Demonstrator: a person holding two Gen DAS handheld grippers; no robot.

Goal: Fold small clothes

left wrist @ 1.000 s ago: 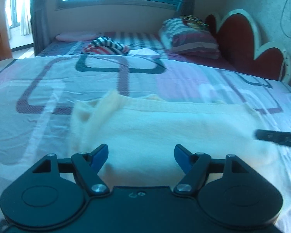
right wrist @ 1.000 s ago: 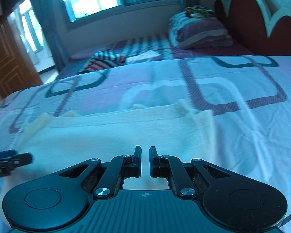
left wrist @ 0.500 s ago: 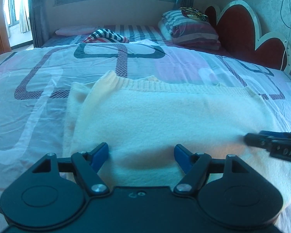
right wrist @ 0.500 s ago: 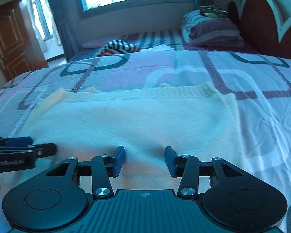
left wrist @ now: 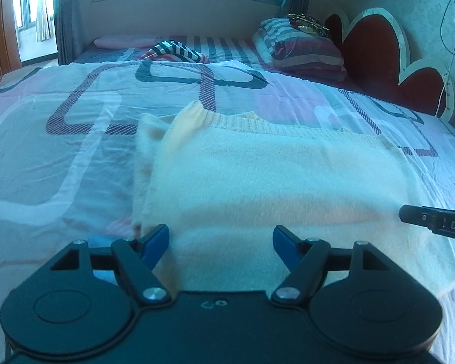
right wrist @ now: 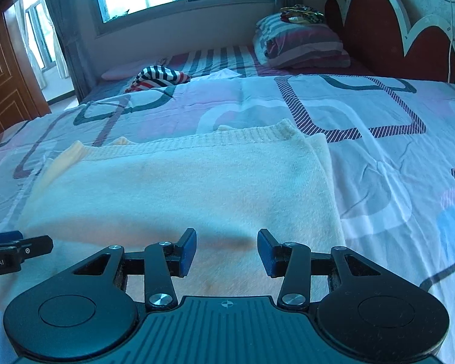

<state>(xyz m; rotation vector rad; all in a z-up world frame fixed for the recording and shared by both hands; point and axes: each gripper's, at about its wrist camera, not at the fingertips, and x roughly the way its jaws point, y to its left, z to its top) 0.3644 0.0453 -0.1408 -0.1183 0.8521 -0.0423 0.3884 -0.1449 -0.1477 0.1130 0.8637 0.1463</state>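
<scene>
Now I see the cream sweater lying folded flat on the bed. My left tool hangs wide open above its near edge, empty; my right tool stands partly open, holding nothing.

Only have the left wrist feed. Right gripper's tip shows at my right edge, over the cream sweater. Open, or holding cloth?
Observer: The right gripper is open, with nothing pinched between its pads. The cream sweater lies folded on the bed in front of it.
Operator: Are the layers lined up on the sweater's right side? It's blurred on my feed.
Observer: Not quite. In the right wrist view an under layer sticks out past the top layer's right edge, onto the bed cover.
</scene>
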